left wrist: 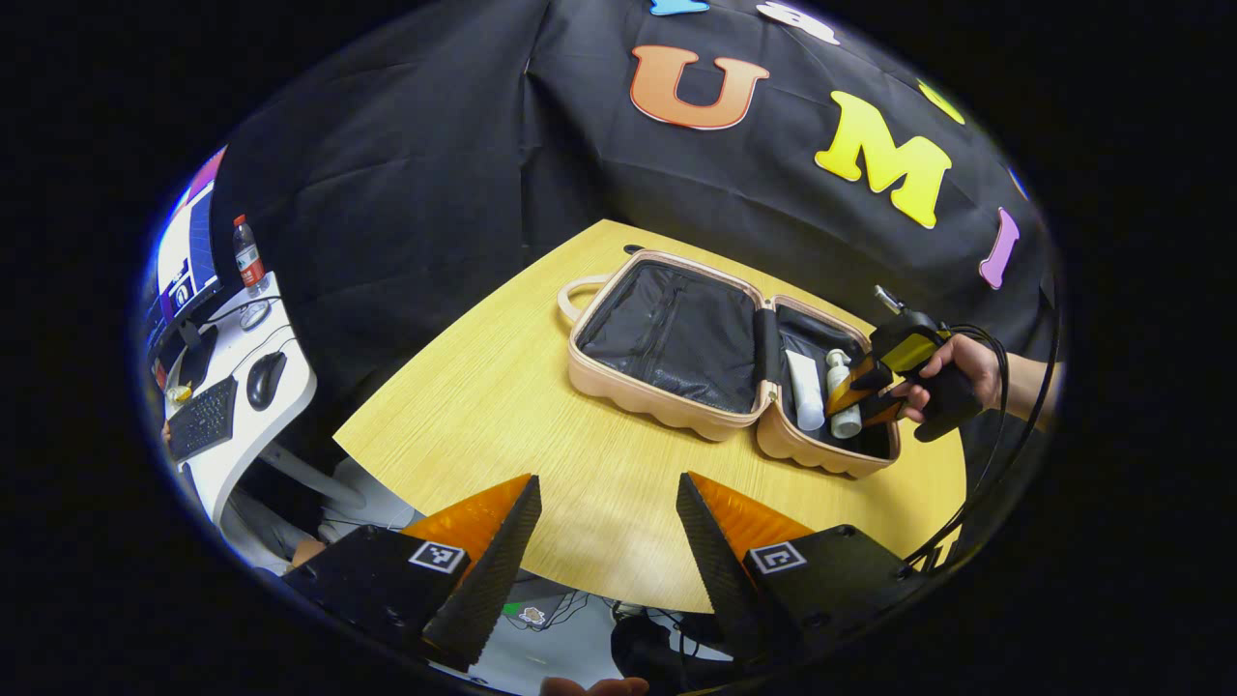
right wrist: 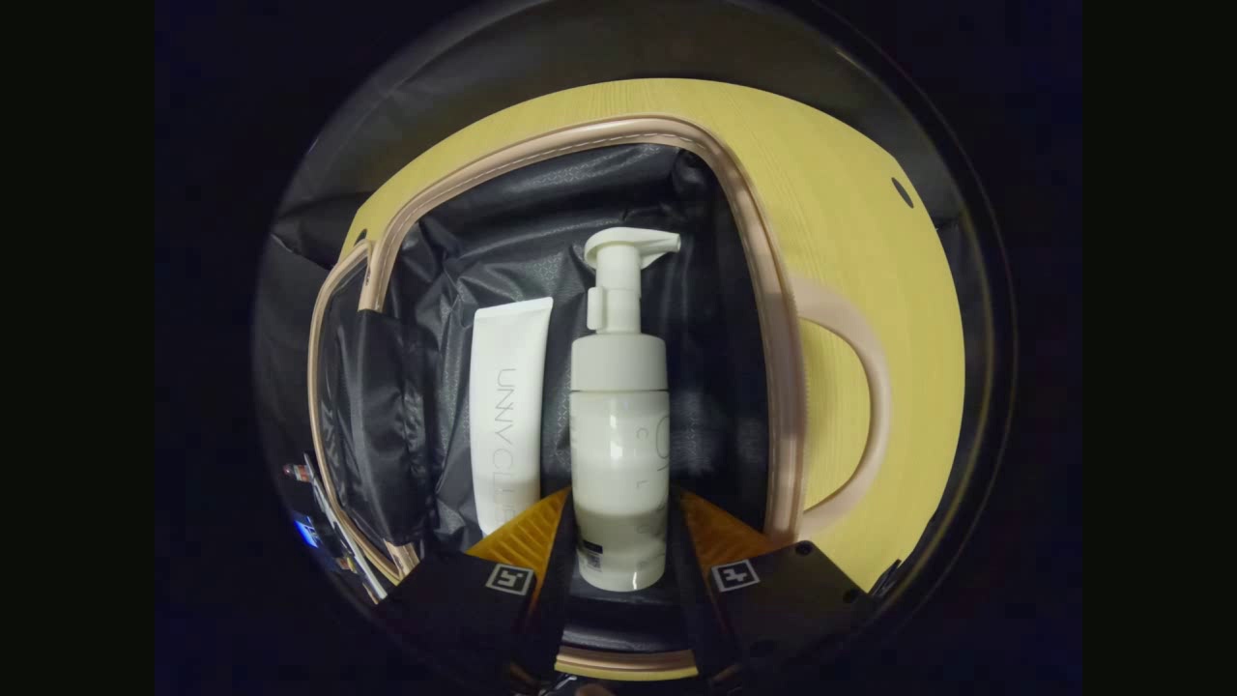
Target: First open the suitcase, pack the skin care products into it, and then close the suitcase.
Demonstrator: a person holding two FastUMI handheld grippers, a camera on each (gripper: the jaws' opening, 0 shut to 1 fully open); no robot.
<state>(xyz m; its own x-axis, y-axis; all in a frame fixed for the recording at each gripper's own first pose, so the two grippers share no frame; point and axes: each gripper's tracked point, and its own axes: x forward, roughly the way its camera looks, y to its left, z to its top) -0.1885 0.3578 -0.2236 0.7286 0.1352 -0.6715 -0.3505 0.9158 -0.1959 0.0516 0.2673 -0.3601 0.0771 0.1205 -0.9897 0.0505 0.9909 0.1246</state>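
- In the left gripper view I see the whole suitcase [left wrist: 715, 362] lying open on the wooden table [left wrist: 541, 435], well ahead of my left gripper [left wrist: 607, 503] and a little to its right. Both halves lie flat, with the dark lining up.
- My left gripper has its fingers wide apart, with nothing between them (under them there is just bare table).
- The same view shows my right gripper [left wrist: 875, 391] farther off, held by a hand [left wrist: 952, 372], reaching into the right half of the suitcase. There a white tube [left wrist: 804, 390] and a white pump bottle [left wrist: 843, 396] lie side by side.
- To the far left of my left gripper stands a white desk [left wrist: 246, 387] with a keyboard [left wrist: 203, 419], a mouse [left wrist: 265, 379], a drink bottle [left wrist: 248, 255] and a monitor [left wrist: 188, 253].
- The right gripper view gives me the close look: the pump bottle [right wrist: 618, 425] lies straight ahead between the fingers [right wrist: 527, 532] of my right gripper [right wrist: 618, 527], its base toward the gripper and its pump head pointing away.
- The fingers stand close on both sides of the bottle's lower part, but I cannot tell if both really press on it.
- The tube [right wrist: 507, 416] lies just to the left of the bottle, parallel to it, on the dark lining [right wrist: 503, 242].
- To the right of this gripper, the suitcase rim [right wrist: 773, 367] and its handle [right wrist: 865, 406] lie on the table [right wrist: 850, 251].
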